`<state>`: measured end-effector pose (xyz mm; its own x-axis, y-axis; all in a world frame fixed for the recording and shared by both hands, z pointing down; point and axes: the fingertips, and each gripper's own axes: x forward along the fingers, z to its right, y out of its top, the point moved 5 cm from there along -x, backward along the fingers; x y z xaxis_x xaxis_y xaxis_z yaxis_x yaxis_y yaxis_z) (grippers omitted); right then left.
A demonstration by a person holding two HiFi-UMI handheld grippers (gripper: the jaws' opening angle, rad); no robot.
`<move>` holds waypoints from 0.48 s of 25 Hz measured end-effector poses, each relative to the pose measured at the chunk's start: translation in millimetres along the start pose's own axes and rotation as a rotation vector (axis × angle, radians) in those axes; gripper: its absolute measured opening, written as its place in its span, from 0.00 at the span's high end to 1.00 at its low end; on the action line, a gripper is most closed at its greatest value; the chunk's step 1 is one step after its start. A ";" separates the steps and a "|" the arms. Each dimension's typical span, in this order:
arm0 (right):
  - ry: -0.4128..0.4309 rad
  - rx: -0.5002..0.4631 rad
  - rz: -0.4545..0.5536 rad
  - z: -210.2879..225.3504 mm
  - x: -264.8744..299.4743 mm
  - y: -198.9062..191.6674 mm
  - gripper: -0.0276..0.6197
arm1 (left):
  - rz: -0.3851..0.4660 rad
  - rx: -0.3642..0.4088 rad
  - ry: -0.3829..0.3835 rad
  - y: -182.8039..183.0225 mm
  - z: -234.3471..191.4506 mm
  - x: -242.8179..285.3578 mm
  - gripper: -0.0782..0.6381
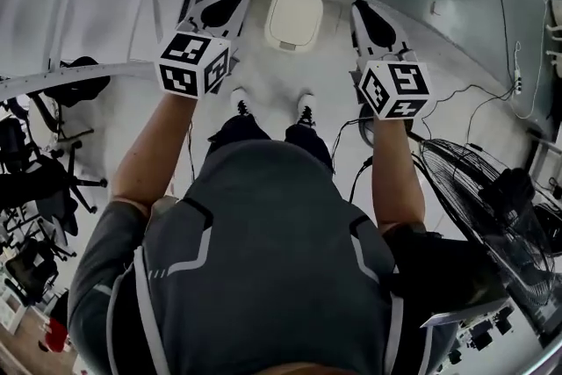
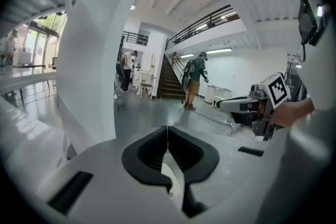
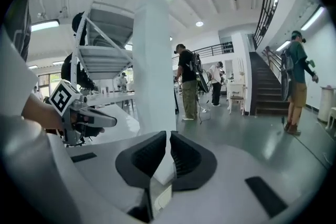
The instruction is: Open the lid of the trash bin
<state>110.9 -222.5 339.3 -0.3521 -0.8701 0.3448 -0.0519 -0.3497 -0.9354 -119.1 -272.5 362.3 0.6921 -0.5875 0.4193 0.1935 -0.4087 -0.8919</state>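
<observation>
Trash bin [image 1: 294,18]: white, lid down, on floor just beyond shoes [image 1: 305,110], far centre. Left gripper [image 1: 230,4]: jaws together, nothing held, left of bin, apart from it. Right gripper [image 1: 363,10]: jaws virtually shut, empty, right of bin, apart. Flanking placement, probably readying an approach to the lid; no contact yet.

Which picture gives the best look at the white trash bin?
The head view: the trash bin, lid down, shows whole on the floor ahead of the person's shoes. Both gripper views look level across the room, showing no clear bin.
</observation>
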 end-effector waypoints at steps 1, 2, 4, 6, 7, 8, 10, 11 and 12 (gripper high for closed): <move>0.004 0.011 -0.013 5.3 5.1 -8.5 0.91 | -0.015 -0.013 0.003 -6.9 1.0 6.5 0.88; 0.007 0.024 -0.025 10.4 9.1 -17.3 0.91 | -0.026 -0.018 0.006 -13.3 3.2 12.4 0.88; 0.015 0.051 -0.052 17.2 15.8 -36.6 0.91 | -0.041 -0.017 0.017 -26.2 7.7 21.5 0.88; 0.029 0.074 -0.093 19.2 22.0 -56.7 0.89 | -0.063 -0.024 0.026 -41.4 11.4 27.6 0.88; 0.035 0.081 -0.115 20.0 25.3 -66.3 0.82 | -0.075 -0.031 0.021 -49.4 13.6 31.1 0.88; 0.039 0.085 -0.135 21.4 29.0 -74.7 0.77 | -0.087 -0.036 0.012 -56.8 15.5 35.6 0.88; 0.041 0.089 -0.170 23.6 36.7 -88.8 0.76 | -0.111 -0.035 -0.002 -70.7 17.0 45.8 0.88; 0.045 0.092 -0.187 23.1 40.2 -95.4 0.75 | -0.122 -0.025 0.000 -78.3 16.2 50.3 0.88; 0.052 0.096 -0.206 21.5 43.7 -102.8 0.73 | -0.133 -0.007 0.011 -87.0 14.4 54.5 0.87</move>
<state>121.0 -232.0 452.3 -0.3915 -0.7588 0.5205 -0.0389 -0.5515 -0.8333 -88.2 -258.8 460.2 0.6533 -0.5352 0.5355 0.2781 -0.4883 -0.8272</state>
